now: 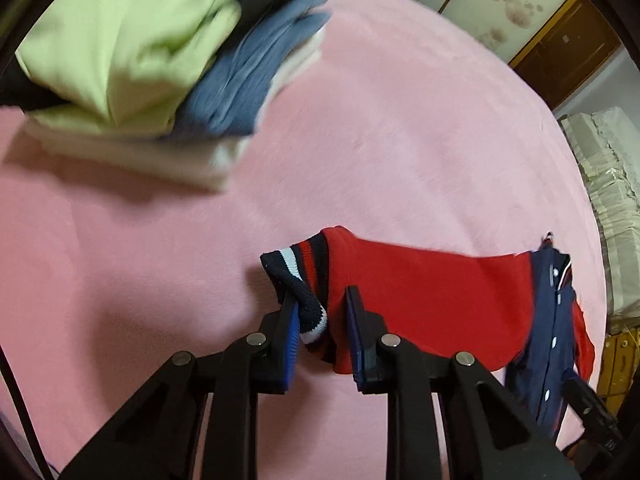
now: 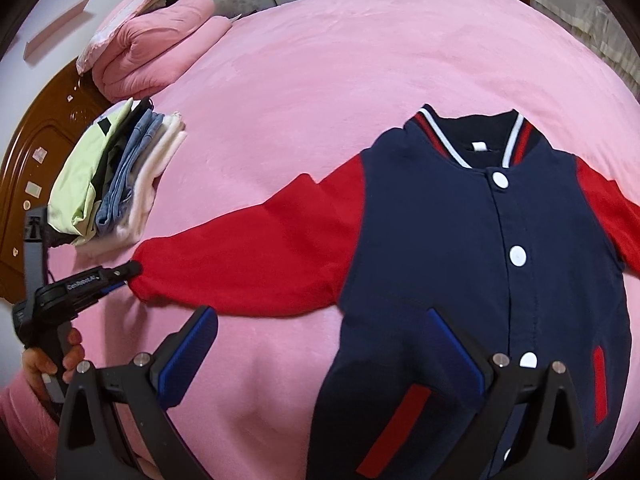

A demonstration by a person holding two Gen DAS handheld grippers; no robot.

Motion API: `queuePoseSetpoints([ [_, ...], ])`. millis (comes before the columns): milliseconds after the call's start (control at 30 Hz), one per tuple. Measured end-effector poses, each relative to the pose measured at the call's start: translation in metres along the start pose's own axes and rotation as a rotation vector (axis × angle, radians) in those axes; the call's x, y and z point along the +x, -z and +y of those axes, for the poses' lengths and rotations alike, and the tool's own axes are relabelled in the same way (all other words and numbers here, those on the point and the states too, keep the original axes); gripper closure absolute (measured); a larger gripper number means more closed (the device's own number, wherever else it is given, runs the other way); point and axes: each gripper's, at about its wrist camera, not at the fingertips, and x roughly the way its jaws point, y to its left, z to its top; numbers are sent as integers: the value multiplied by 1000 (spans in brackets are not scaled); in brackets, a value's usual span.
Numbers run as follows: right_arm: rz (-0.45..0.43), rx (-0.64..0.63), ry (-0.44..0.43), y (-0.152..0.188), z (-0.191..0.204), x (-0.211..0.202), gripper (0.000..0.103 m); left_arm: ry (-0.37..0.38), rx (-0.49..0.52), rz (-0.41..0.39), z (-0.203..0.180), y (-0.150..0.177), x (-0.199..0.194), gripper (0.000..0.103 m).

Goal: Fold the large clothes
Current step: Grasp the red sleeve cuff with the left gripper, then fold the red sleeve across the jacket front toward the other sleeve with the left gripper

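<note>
A navy jacket with red sleeves [image 2: 460, 240] lies face up on the pink bed [image 2: 320, 80], collar away from me, white snaps down the front. Its left sleeve [image 2: 248, 256] stretches out to the left. My left gripper [image 1: 320, 312] holds the striped cuff [image 1: 304, 280] of that sleeve between its blue pads; it also shows in the right wrist view [image 2: 124, 272] at the sleeve's end. My right gripper [image 2: 320, 340] is open and empty, hovering over the jacket's lower left hem.
A stack of folded clothes [image 2: 116, 184], green on top, then blue and white, sits left of the sleeve; it also shows in the left wrist view [image 1: 140, 60]. A folded pink quilt [image 2: 152, 40] lies by the wooden headboard [image 2: 36, 140].
</note>
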Motion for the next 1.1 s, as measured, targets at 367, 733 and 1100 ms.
queuePoseSetpoints([
  [367, -68, 27, -59, -12, -59, -41, 0, 160, 257, -173, -190, 12, -77, 85],
  [733, -127, 151, 19, -27, -189, -83, 0, 317, 430, -9, -349, 78, -47, 12],
  [1100, 35, 342, -126, -17, -233, -35, 30, 25, 338, 158, -311, 66, 4, 10],
])
